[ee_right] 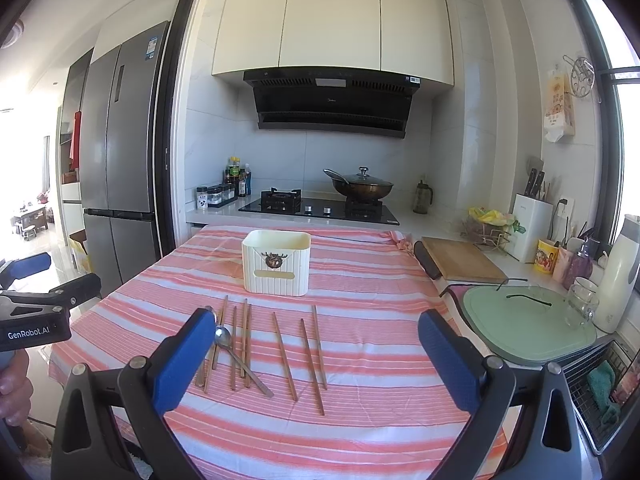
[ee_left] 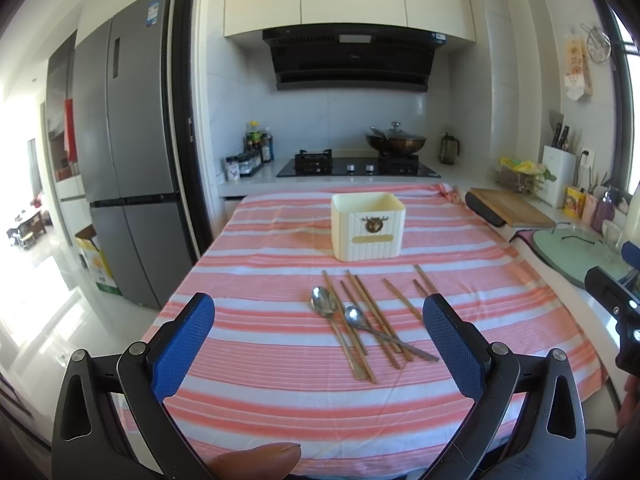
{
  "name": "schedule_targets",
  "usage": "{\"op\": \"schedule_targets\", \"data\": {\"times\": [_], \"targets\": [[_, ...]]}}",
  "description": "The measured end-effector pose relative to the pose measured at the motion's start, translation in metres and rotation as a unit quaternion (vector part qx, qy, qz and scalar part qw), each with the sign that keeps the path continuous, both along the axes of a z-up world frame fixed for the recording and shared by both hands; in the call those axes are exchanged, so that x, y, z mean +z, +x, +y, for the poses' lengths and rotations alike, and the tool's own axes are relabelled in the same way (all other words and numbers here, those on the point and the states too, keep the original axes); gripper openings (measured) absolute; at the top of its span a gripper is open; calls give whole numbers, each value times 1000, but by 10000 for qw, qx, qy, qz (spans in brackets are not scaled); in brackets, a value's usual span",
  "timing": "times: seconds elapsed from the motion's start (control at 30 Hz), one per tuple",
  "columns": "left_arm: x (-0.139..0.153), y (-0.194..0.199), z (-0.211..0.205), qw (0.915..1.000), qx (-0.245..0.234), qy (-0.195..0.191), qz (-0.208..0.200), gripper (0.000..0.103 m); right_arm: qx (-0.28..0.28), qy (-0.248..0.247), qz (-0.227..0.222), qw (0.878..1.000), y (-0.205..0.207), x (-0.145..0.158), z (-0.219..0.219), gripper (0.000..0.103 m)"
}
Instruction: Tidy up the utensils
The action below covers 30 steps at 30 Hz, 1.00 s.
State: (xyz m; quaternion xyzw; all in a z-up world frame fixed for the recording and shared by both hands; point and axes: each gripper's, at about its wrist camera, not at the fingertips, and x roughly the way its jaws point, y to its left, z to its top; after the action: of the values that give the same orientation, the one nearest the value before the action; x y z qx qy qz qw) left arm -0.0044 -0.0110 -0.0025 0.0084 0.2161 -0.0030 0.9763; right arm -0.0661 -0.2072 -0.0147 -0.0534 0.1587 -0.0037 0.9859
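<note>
Both hand-held grippers wide open, empty, above the near edge of the worktop.
Left hand-held gripper (ee_left: 319,326) and right hand-held gripper (ee_right: 316,336) touch nothing; spoons (ee_left: 325,302) and chopsticks (ee_right: 283,354) lie loose on the striped cloth (ee_left: 260,280), cream holder (ee_right: 276,262) behind them, unobstructed.

A desk (ee_left: 248,392) wears a pink-and-white striped cloth (ee_left: 280,248). On it stand a cream holder box (ee_left: 368,226), with scattered wooden chopsticks (ee_left: 372,312) and two metal spoons (ee_left: 326,304) lying nearer.
</note>
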Motion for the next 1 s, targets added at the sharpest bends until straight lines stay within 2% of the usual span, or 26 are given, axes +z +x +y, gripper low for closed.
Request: {"op": "schedule_targets", "data": {"times": [1.0], "targets": [[-2, 3, 3, 10000, 6, 53, 4, 103, 3, 53, 55, 10000, 4, -4, -2, 103]]}}
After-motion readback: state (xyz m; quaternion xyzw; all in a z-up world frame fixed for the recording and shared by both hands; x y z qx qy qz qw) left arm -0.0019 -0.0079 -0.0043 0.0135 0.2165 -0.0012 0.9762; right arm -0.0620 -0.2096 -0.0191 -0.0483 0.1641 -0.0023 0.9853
